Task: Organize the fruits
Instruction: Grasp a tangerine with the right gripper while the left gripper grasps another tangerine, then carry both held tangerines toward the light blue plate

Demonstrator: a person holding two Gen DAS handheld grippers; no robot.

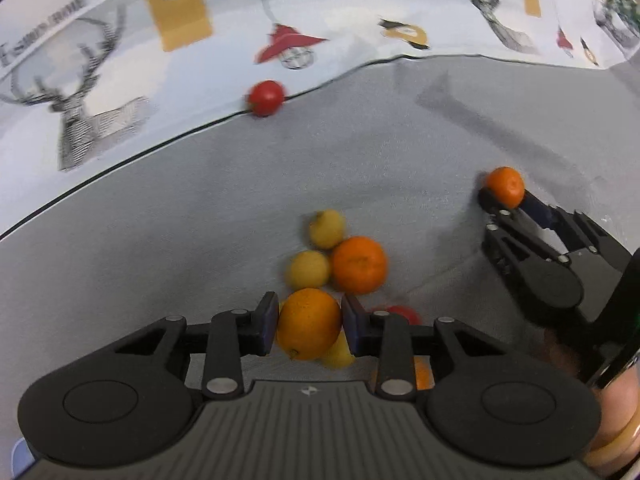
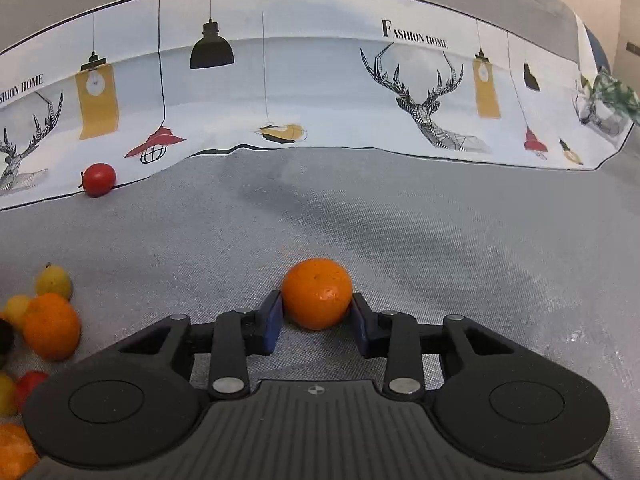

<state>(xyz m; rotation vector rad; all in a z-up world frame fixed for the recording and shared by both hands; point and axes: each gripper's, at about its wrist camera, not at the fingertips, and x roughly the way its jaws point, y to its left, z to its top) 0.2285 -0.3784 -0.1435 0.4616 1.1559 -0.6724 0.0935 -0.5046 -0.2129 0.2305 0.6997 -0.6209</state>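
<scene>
My left gripper point(image 1: 309, 324) is shut on a large orange point(image 1: 309, 323), held over a pile of fruit on grey cloth. The pile holds another orange point(image 1: 359, 265), two yellow fruits point(image 1: 307, 269) point(image 1: 327, 229), a yellow one under the held orange, and a partly hidden red fruit point(image 1: 404, 314). My right gripper point(image 2: 316, 316) is shut on a small orange point(image 2: 317, 298) low over the cloth; it also shows in the left wrist view point(image 1: 505, 186), right of the pile. A red tomato point(image 1: 265, 98) point(image 2: 98, 179) lies alone far back.
The grey cloth point(image 2: 400, 240) covers the surface. A white printed cloth with deer and lamps point(image 2: 320, 80) borders it at the back. The pile point(image 2: 50, 326) sits at the left edge of the right wrist view. A hand point(image 1: 616, 420) holds the right gripper.
</scene>
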